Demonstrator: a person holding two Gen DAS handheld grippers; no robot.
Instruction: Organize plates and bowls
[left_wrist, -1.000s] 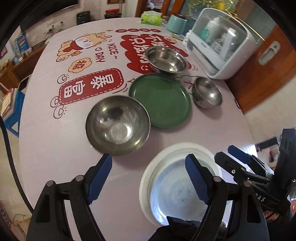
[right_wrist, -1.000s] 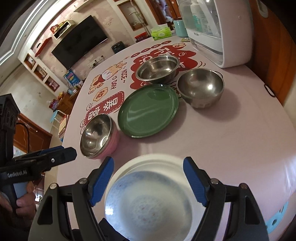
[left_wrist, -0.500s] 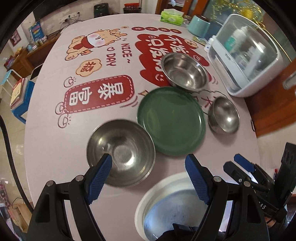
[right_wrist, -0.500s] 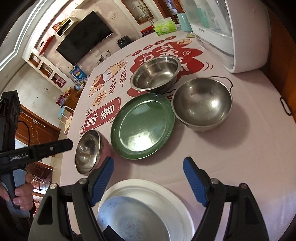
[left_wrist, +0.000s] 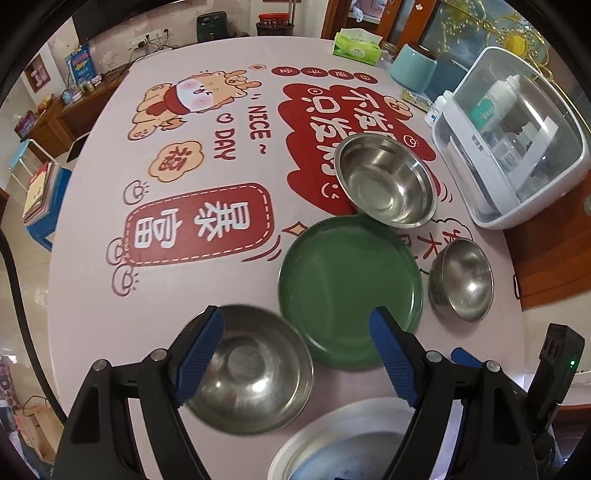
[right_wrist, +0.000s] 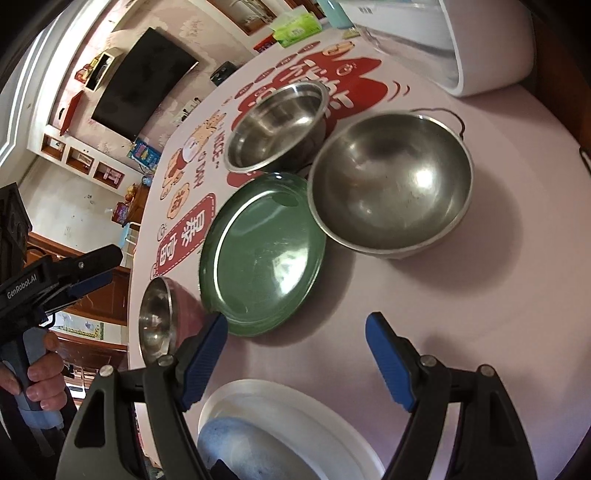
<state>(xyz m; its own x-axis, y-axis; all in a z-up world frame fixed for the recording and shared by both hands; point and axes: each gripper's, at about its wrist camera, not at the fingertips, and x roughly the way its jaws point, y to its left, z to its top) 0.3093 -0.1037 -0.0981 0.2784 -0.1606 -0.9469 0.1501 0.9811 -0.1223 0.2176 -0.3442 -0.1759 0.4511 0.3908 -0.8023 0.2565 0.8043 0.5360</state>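
Round green plate (left_wrist: 349, 291) at middle of cartoon-printed tablecloth (left_wrist: 177, 258). Wide flat-bottomed steel bowl (left_wrist: 386, 179) just beyond plate, far side. Small round steel bowl (left_wrist: 461, 280) just right of plate. Pink-sided steel bowl (left_wrist: 251, 373) near-left of plate, close beside its rim. White plate (left_wrist: 332, 443) nearest, at table's near edge. White domed cabinet (left_wrist: 517, 147) far right, behind small bowl.

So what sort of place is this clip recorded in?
Most likely a home living and dining room: a dining table under a cartoon-printed cloth, a wall-mounted TV with display shelves beside it, and a tissue box and countertop sterilizer cabinet on the table.
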